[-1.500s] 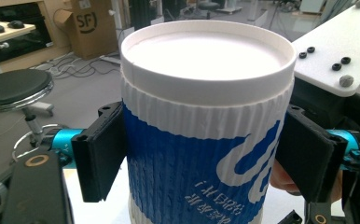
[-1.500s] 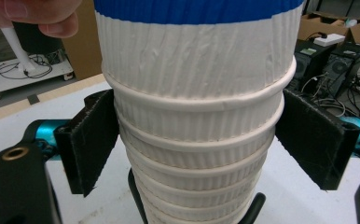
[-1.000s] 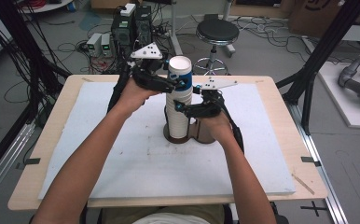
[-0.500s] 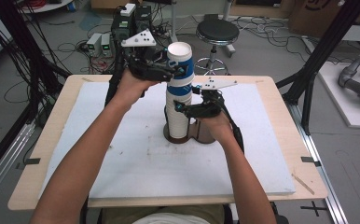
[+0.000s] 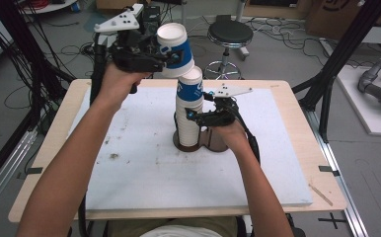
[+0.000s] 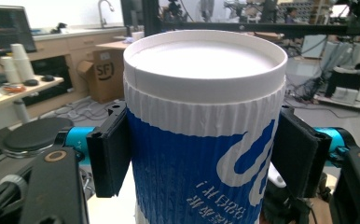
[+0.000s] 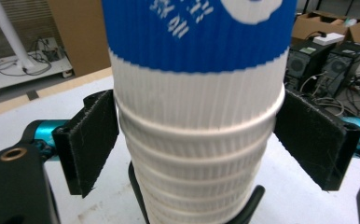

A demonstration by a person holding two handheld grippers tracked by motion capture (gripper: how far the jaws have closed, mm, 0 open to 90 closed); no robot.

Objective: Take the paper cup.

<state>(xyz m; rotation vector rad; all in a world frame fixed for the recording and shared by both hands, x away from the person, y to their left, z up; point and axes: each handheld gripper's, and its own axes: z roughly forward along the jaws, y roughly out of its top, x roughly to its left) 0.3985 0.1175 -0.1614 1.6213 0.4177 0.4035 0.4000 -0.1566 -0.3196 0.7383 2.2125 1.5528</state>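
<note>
I've raised my left gripper [image 5: 171, 54] since before; its jaws clamp the top cup [image 5: 174, 48], tilted clear above the stack [image 5: 188, 111]. My right gripper [image 5: 196, 117] grips the stack; its base is hidden.

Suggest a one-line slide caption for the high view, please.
Left gripper lifts the top cup off the stack while the right gripper steadies it.

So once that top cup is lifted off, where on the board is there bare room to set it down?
The white board is bare to the left of the cup stack, and also to the right beyond the right gripper, up to the wooden table edge. It is crowded at the middle, around the stack's dark holder. The left gripper holds the lifted cup.
</note>
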